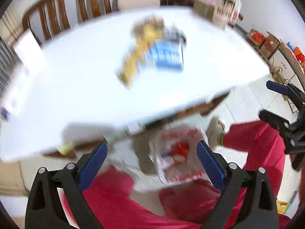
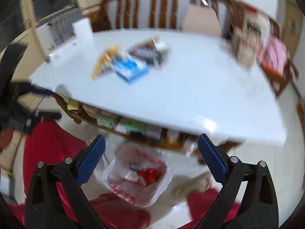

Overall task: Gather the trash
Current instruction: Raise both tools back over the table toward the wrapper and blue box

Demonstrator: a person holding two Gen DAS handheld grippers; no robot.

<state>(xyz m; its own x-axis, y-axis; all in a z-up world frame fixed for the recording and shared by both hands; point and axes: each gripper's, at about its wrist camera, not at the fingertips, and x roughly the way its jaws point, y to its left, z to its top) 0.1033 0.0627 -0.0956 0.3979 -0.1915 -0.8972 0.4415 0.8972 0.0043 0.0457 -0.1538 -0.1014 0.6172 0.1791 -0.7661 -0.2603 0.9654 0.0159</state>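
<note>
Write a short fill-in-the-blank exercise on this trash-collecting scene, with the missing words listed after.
1. Both the left gripper and right gripper have jaws that stand ____.
2. The blue packet lies on the white ____.
3. The plastic bag with red scraps sits ____ the table edge.

Missing words: open; table; below

Wooden slat-back bench point(image 2: 162, 9) with a beige cushion point(image 2: 202, 22) behind the white counter point(image 2: 200, 95), cardboard boxes point(image 1: 270, 42) along the wall.
</note>
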